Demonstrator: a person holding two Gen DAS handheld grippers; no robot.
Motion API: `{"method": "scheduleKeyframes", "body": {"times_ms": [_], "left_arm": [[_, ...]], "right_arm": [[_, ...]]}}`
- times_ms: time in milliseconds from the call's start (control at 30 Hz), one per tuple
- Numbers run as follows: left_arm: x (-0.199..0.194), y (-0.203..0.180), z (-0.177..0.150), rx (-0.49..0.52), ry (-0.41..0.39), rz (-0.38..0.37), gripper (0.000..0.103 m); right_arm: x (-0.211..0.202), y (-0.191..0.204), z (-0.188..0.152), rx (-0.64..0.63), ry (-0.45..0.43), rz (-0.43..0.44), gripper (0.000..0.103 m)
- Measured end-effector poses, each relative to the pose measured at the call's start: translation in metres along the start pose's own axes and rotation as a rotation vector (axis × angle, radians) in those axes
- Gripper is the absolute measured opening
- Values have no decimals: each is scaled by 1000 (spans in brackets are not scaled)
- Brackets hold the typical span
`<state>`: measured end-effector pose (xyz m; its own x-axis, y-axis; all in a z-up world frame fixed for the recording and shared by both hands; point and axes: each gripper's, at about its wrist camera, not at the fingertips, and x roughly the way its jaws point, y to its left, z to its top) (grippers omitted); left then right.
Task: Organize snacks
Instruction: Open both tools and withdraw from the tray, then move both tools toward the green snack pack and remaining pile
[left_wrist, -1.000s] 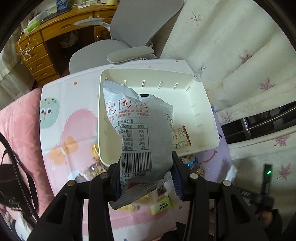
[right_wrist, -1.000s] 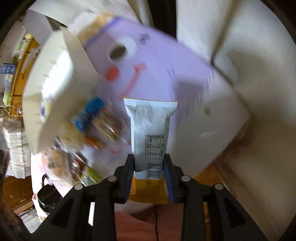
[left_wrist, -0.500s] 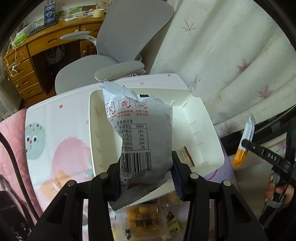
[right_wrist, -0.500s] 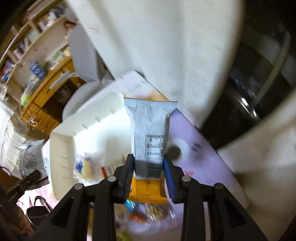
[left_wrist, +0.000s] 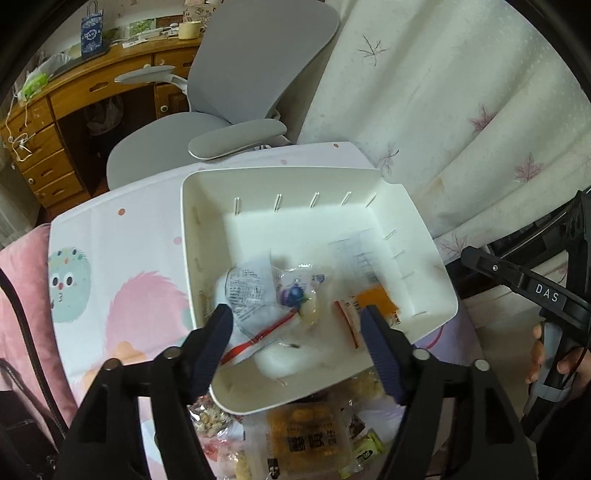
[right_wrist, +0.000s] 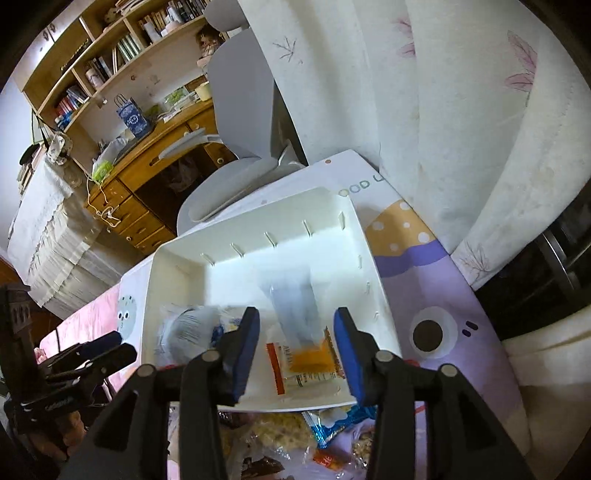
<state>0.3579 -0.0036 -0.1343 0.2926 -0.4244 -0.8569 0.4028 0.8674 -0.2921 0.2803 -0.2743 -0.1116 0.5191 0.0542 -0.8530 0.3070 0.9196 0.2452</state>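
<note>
Nearest the cameras, a loose heap of crinkly cellophane snack packets (left_wrist: 306, 439) lies on the cartoon-printed pink and lilac table mat (left_wrist: 110, 258), just below and on the near side of both tools. The left gripper (left_wrist: 297, 339) hangs with its blue-padded jaws spread wide and nothing between them, and the right gripper (right_wrist: 295, 343) is likewise spread and empty. Both hover over the near rim of the white rectangular plastic bin (left_wrist: 417, 229). Inside the bin, a grey printed pouch (left_wrist: 247, 291) rests at the left side and an orange-ended white wrapper (right_wrist: 299, 325) at the right, its long axis running away from the claws; both look blurred. By my judgement the next pick lies back toward the person, in the heap, with the orange-toned biscuit pack (left_wrist: 310, 443) closer to the left tool.
</note>
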Motion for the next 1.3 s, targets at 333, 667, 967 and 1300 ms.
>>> {"method": "scheduleKeyframes", "body": {"times_ms": [333, 667, 967, 1300], "left_arm": [[-4, 5, -34, -64, 51, -1, 78], [-27, 4, -75, -170, 59, 38, 78], [-70, -34, -94, -258, -38, 140, 81], [-87, -92, -134, -344, -105, 257, 81]], "right_arm": [[-13, 0, -27, -28, 24, -61, 45], [-42, -5, -57, -157, -28, -70, 45], [-65, -24, -74, -328, -8, 4, 45], [-73, -50, -93, -513, 42, 110, 54]]}}
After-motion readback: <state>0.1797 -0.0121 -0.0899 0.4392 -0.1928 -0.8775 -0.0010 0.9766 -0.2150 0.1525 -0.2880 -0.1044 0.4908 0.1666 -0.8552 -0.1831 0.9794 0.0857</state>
